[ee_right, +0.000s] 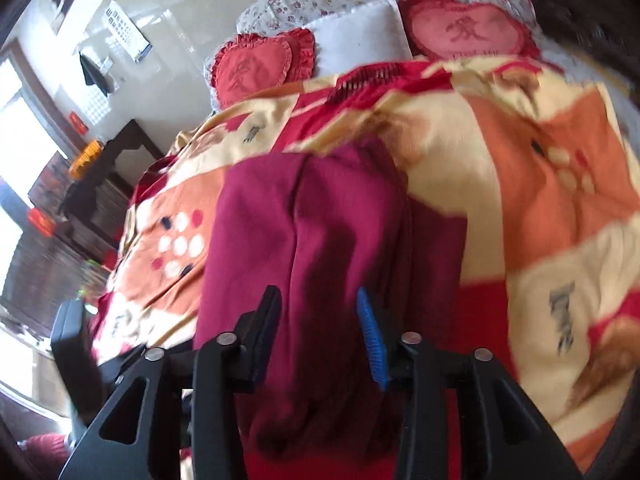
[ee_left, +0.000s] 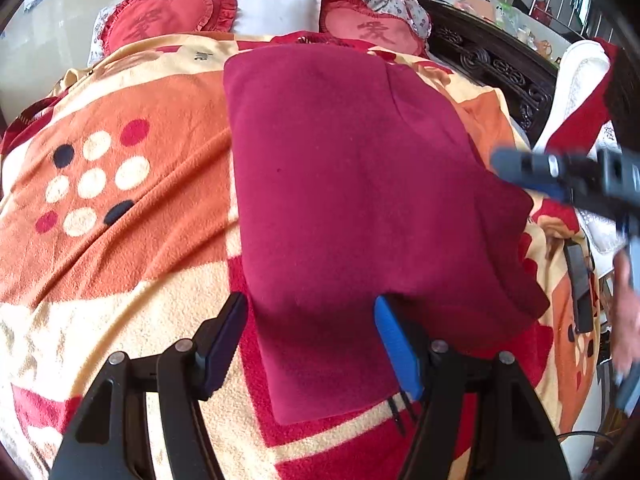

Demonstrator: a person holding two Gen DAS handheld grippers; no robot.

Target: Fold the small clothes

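Observation:
A dark red garment (ee_left: 352, 184) lies folded in a long strip on the patterned fleece blanket (ee_left: 120, 184). My left gripper (ee_left: 310, 314) stands open over the garment's near end, one finger on each side of the strip, pads apart from the cloth. In the right wrist view the same garment (ee_right: 320, 216) has a fold line along its length and a thicker layer at the right. My right gripper (ee_right: 318, 306) hangs low over it, open a little, with no cloth pinched between the pads. Its blue finger (ee_left: 532, 178) shows blurred at the garment's right edge.
Two red heart cushions (ee_left: 168, 16) (ee_left: 372, 28) and a white pillow (ee_left: 276, 10) lie at the bed's head. A dark carved wooden frame (ee_left: 492, 64) and a white chair with red cloth (ee_left: 580, 92) stand on the right. A hand (ee_left: 626, 304) is at the right edge.

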